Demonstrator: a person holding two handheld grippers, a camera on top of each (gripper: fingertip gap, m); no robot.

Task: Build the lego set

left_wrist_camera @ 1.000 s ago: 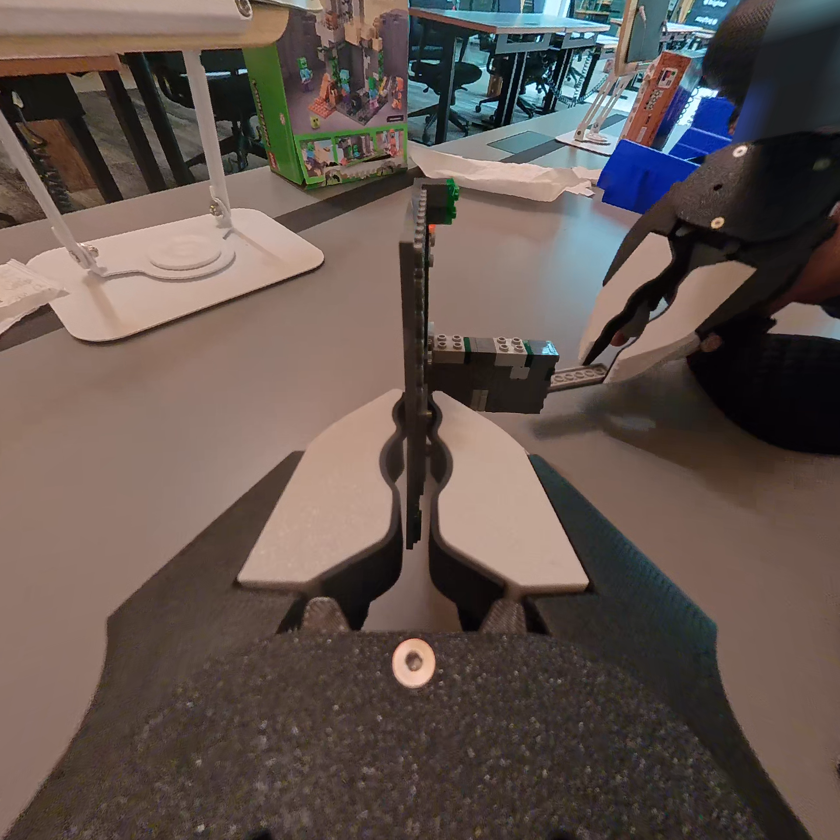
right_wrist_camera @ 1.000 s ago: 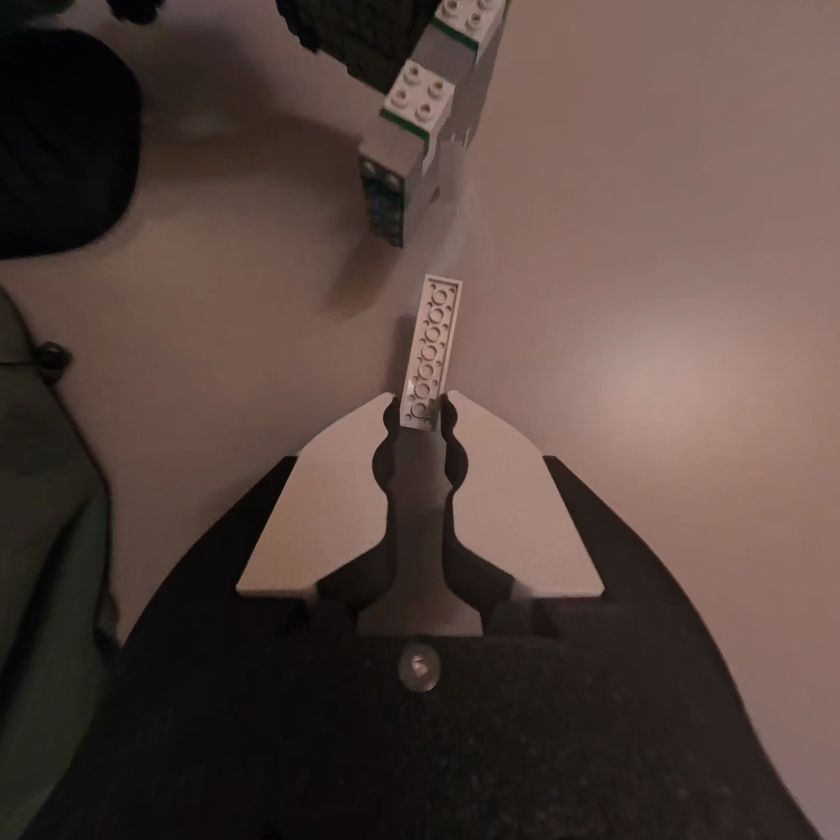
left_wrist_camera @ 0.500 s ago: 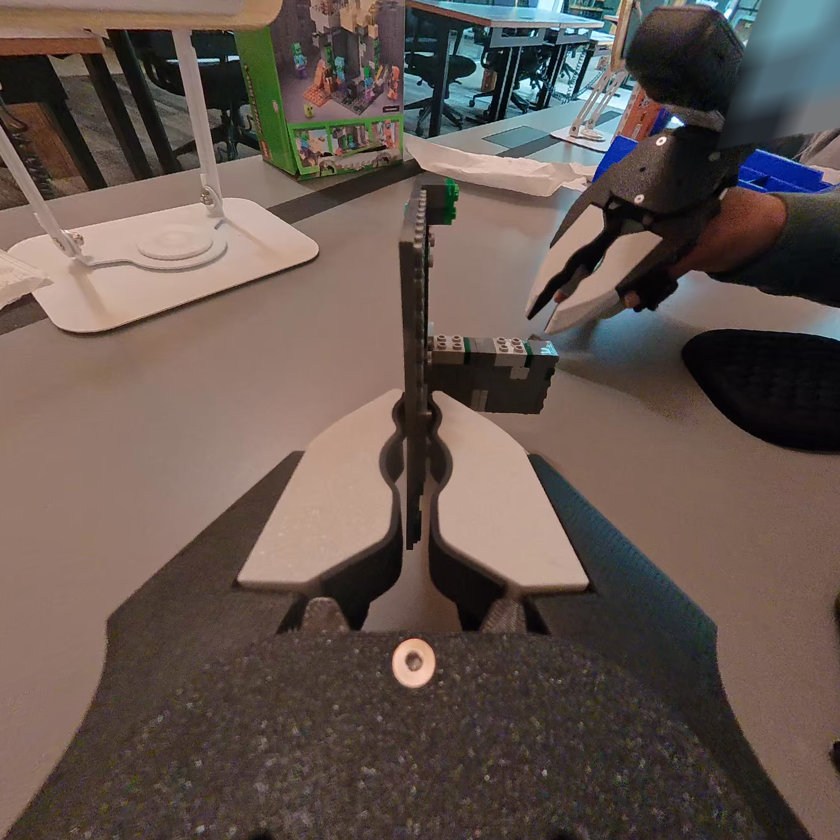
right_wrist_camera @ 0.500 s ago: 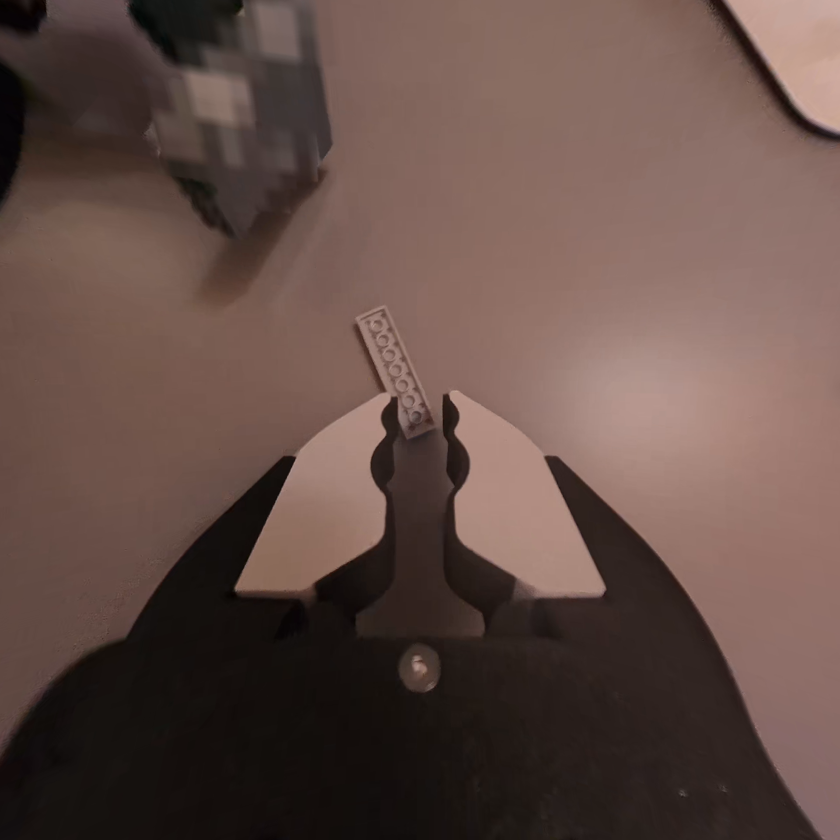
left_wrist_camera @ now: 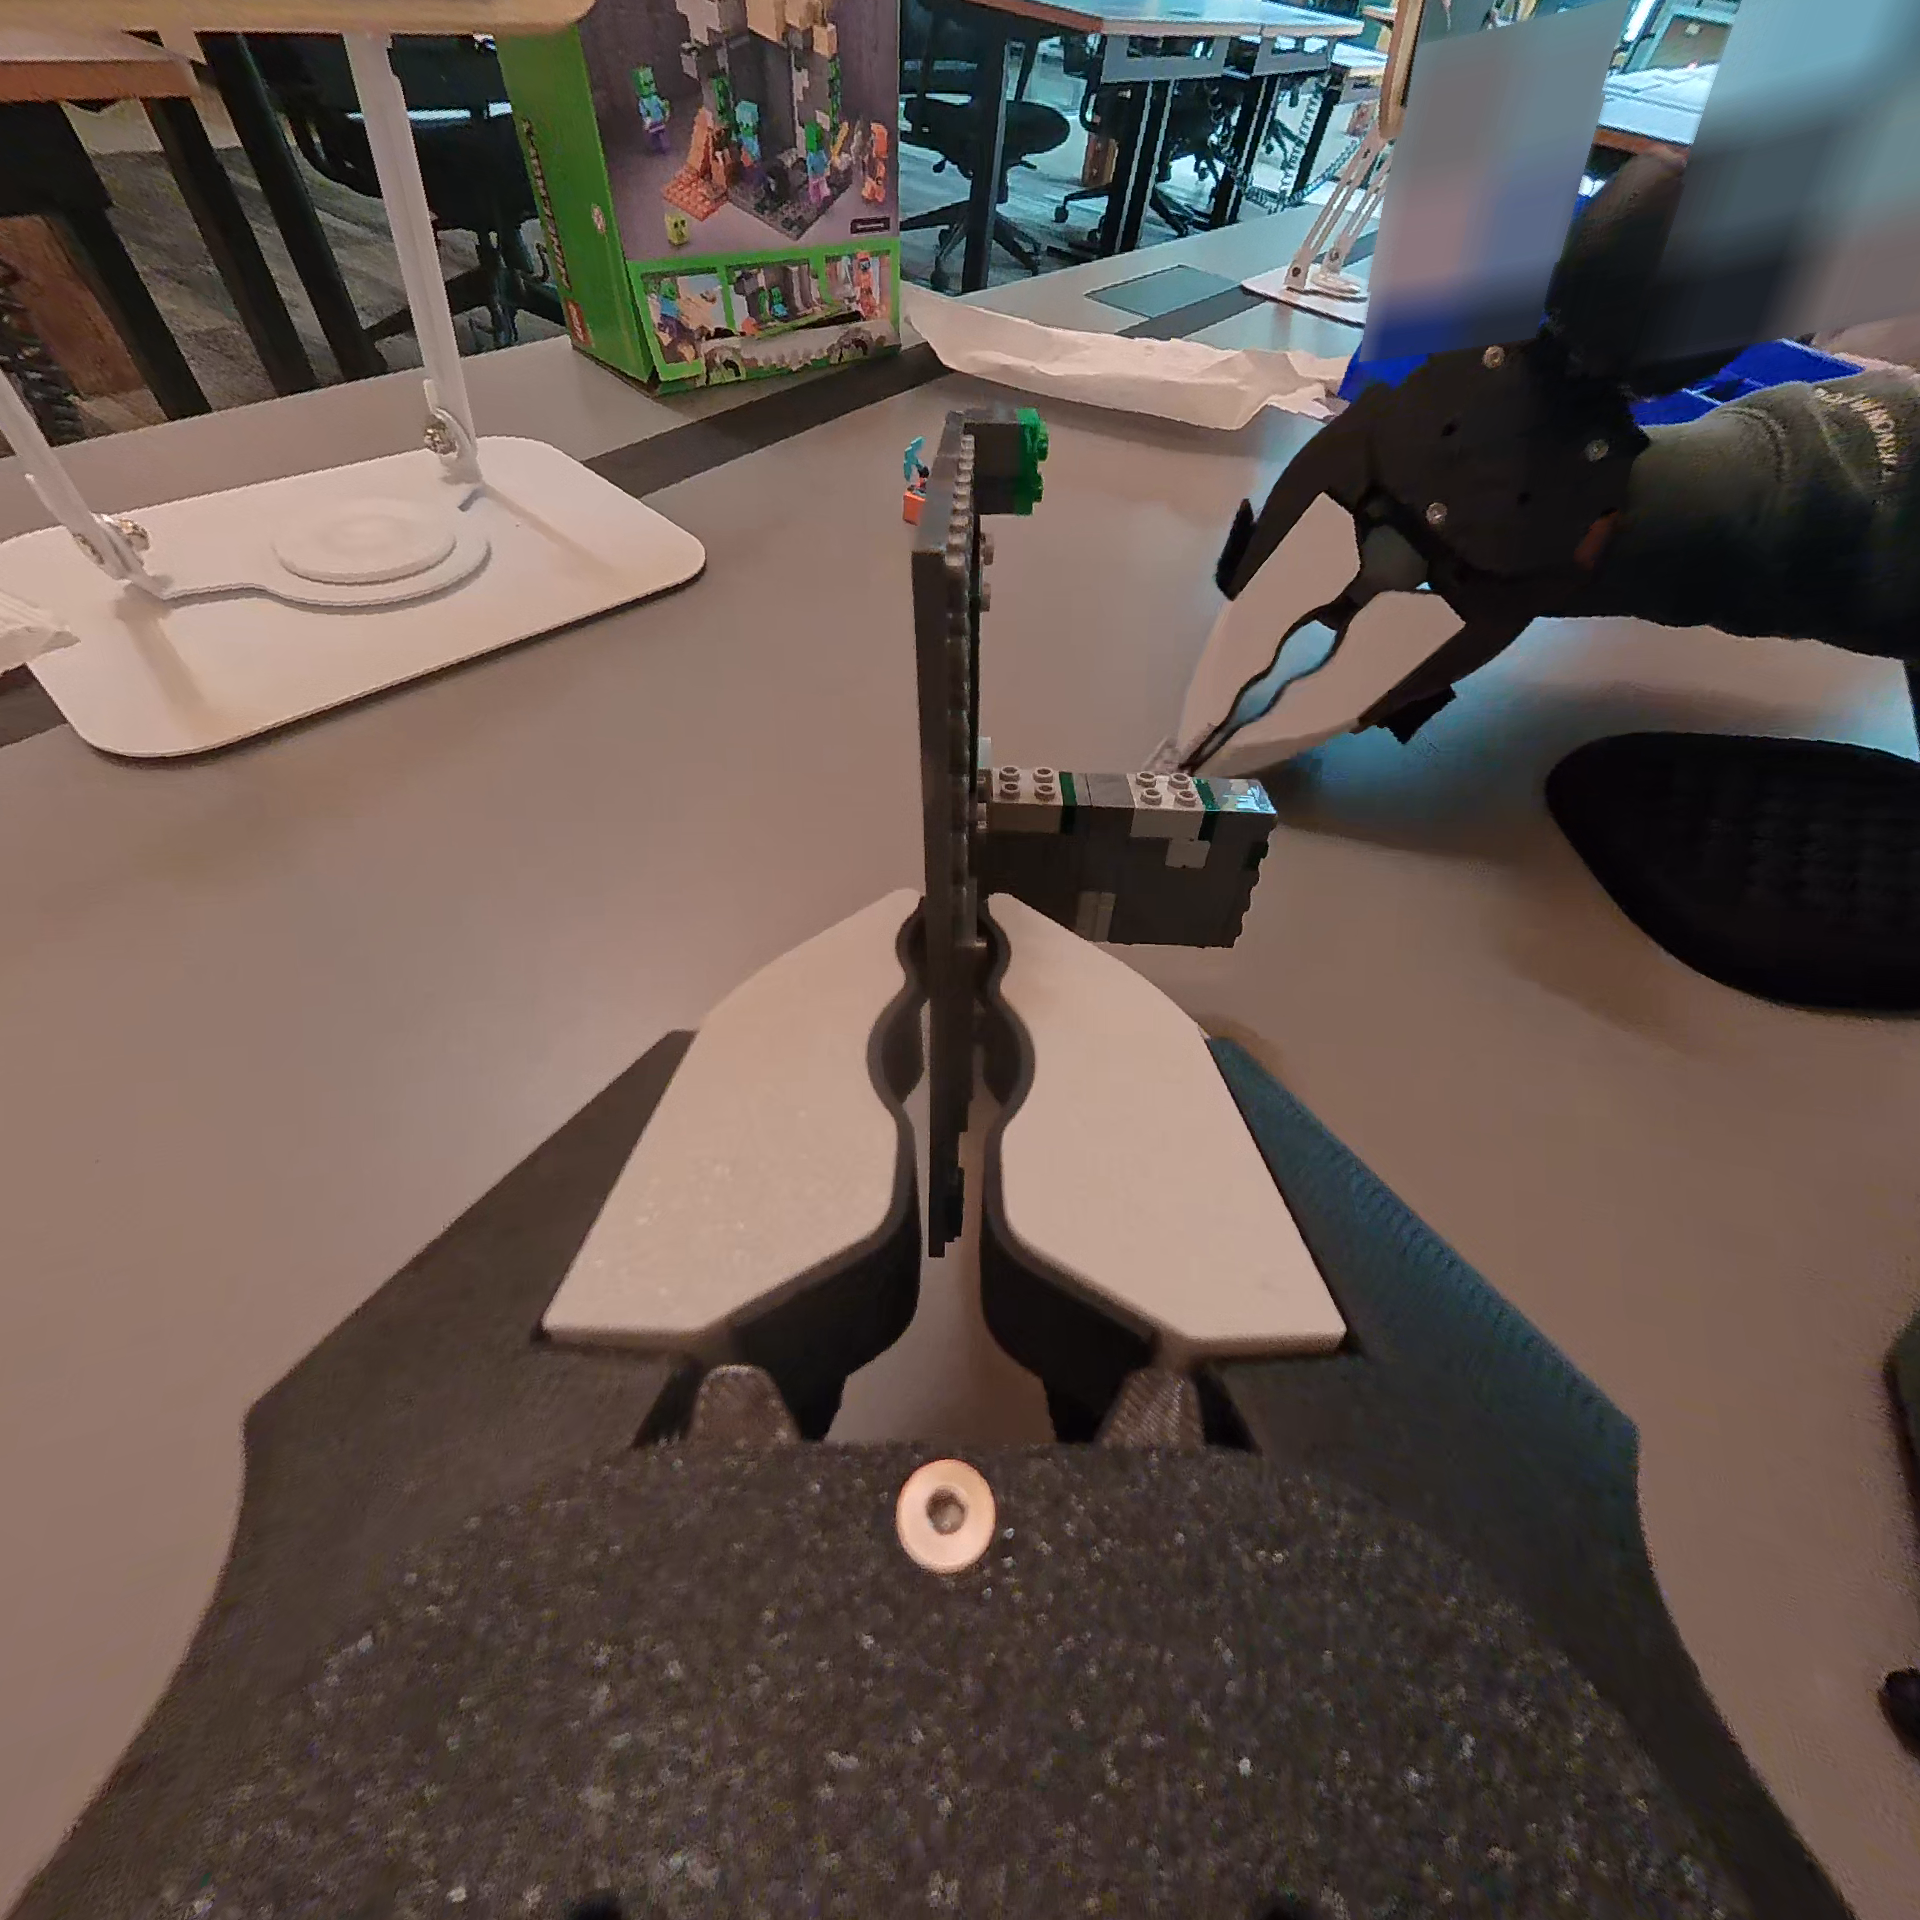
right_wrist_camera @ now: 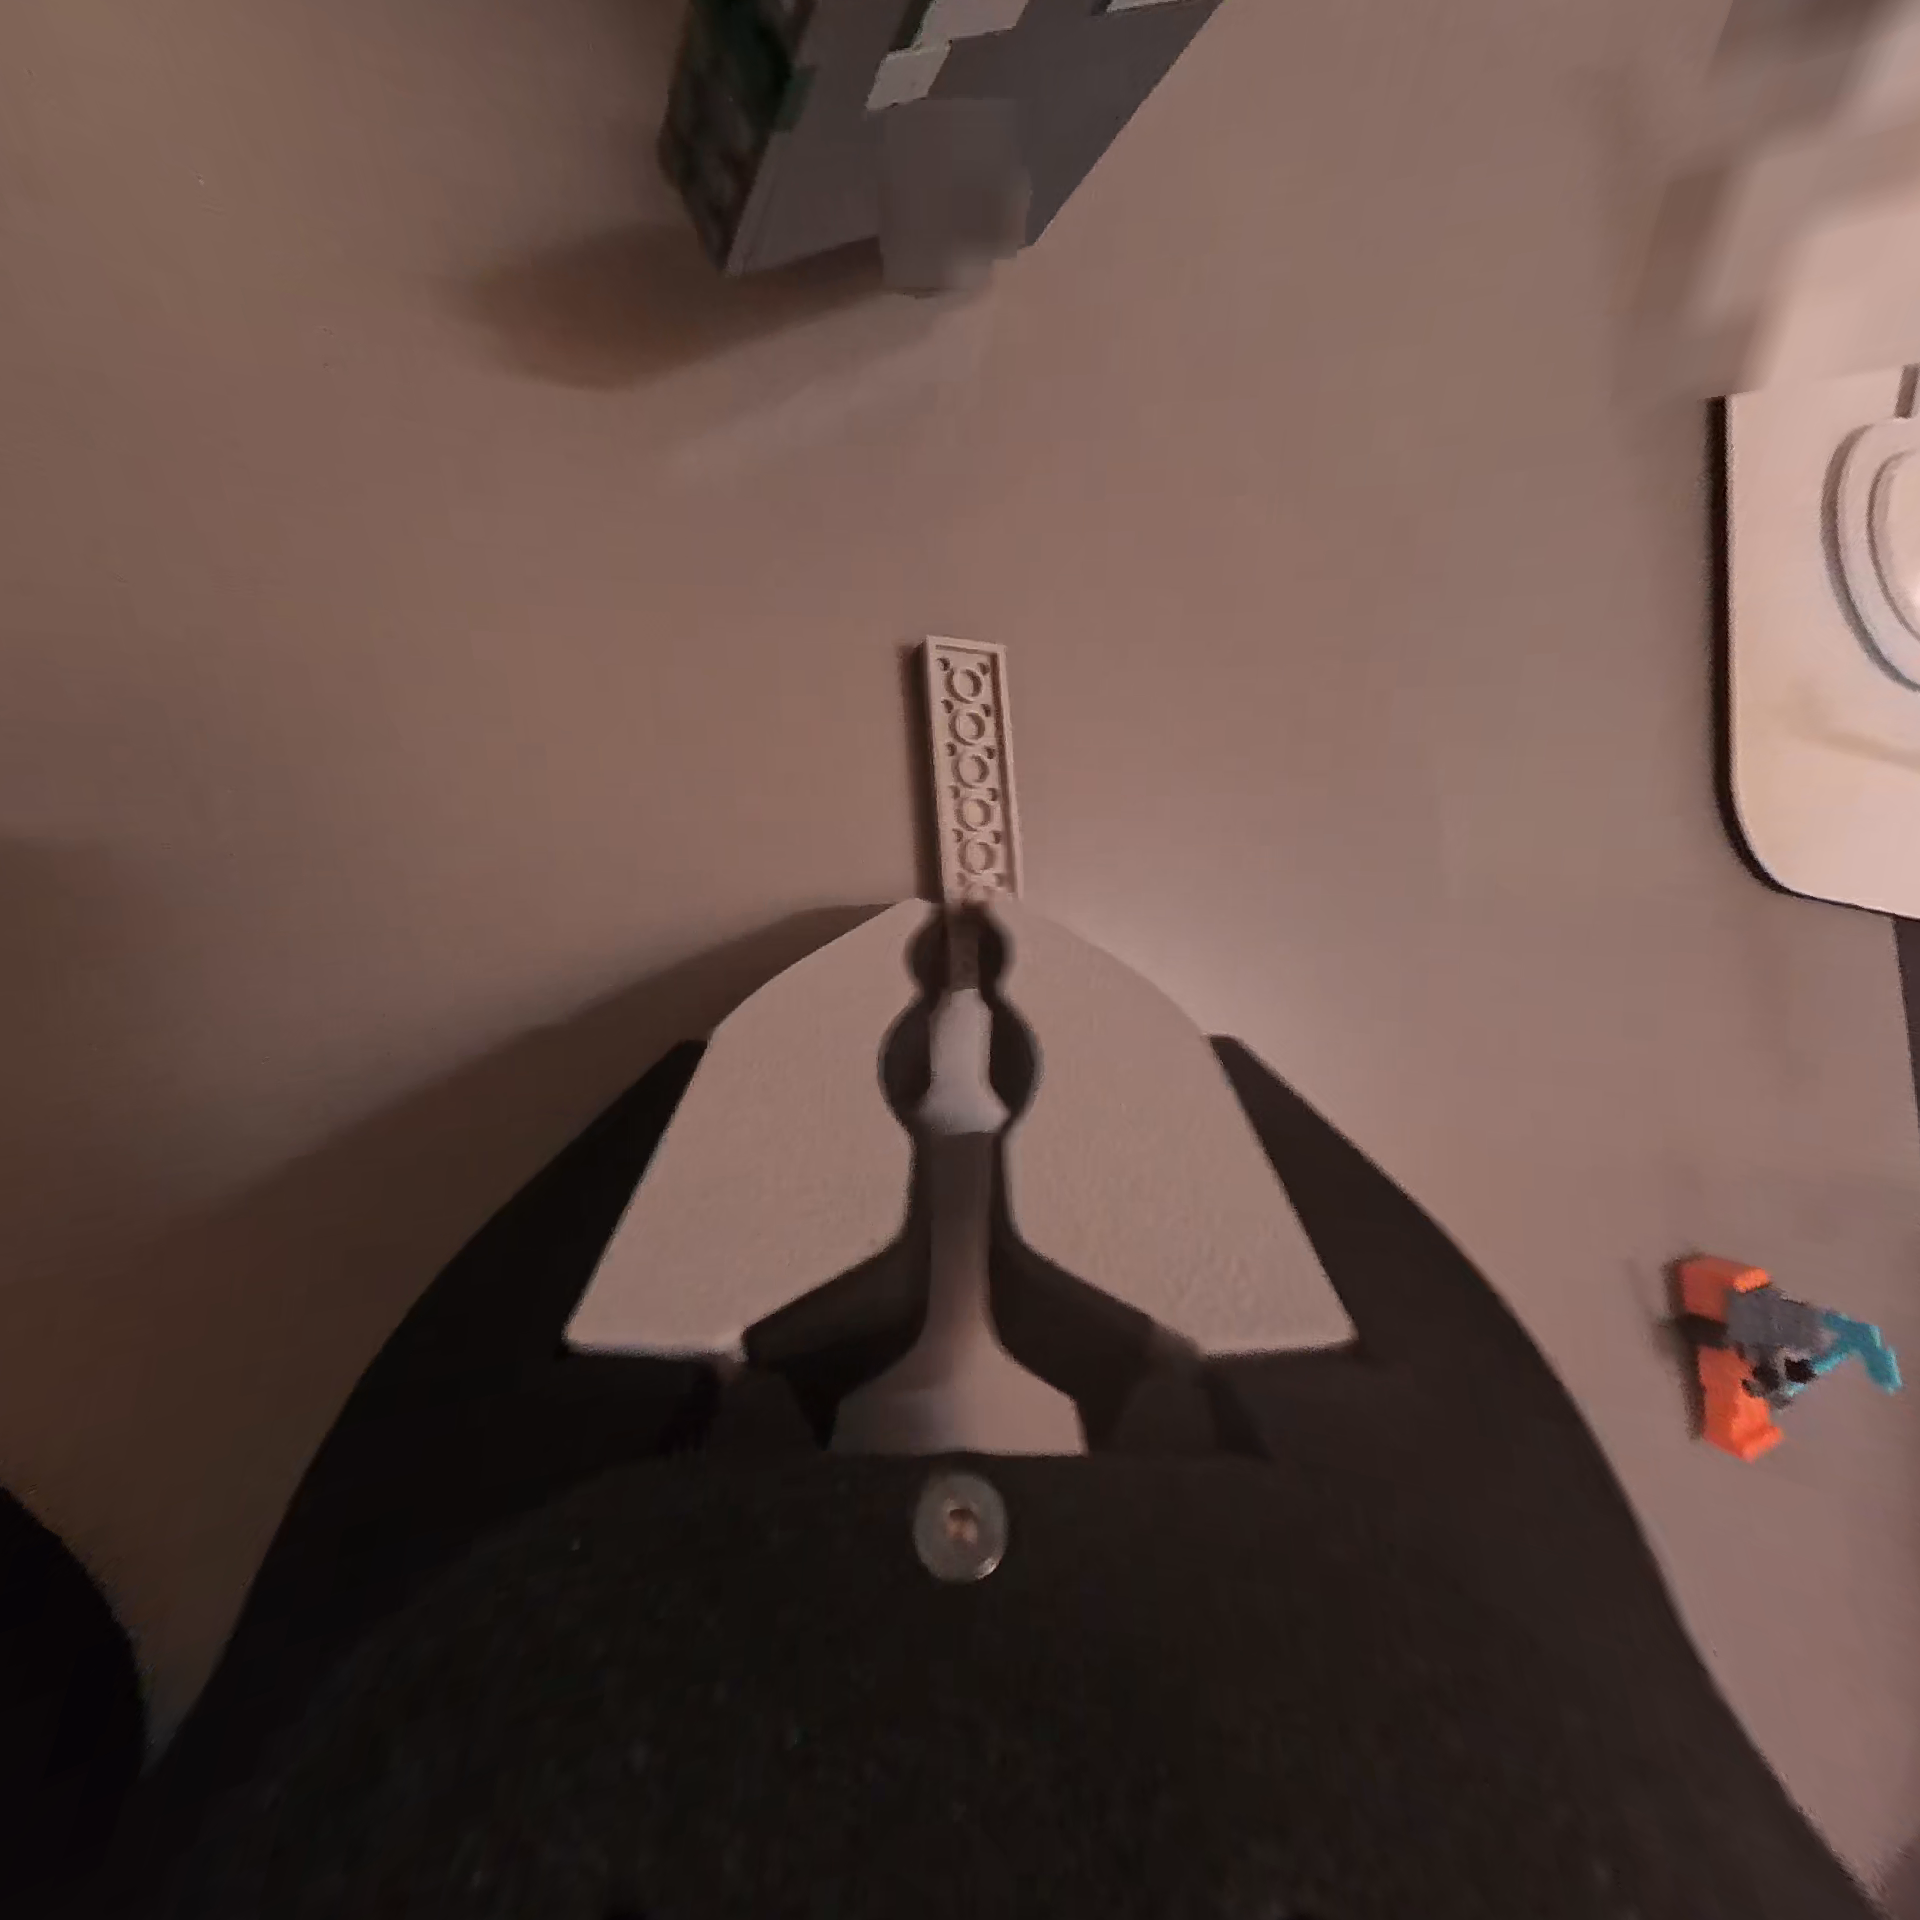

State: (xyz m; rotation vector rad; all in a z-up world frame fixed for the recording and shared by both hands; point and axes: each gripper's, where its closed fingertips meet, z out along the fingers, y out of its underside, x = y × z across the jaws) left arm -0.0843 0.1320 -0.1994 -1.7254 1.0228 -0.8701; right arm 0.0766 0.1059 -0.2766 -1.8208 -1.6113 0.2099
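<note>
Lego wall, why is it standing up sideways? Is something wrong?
Nothing looks broken. The left gripper pinches the dark baseplate on edge, so the grey wall sticks out sideways above the table. The right gripper holds a light grey plate by one end.

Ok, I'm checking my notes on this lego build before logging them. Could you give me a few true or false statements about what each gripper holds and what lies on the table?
1. The left gripper clamps the dark grey baseplate on edge. True.
2. The right gripper is empty. False: it pinches a light grey plate.
3. The lego box lies flat. False: it stands upright.
4. A small orange and teal lego piece lies on the table. True.
</note>
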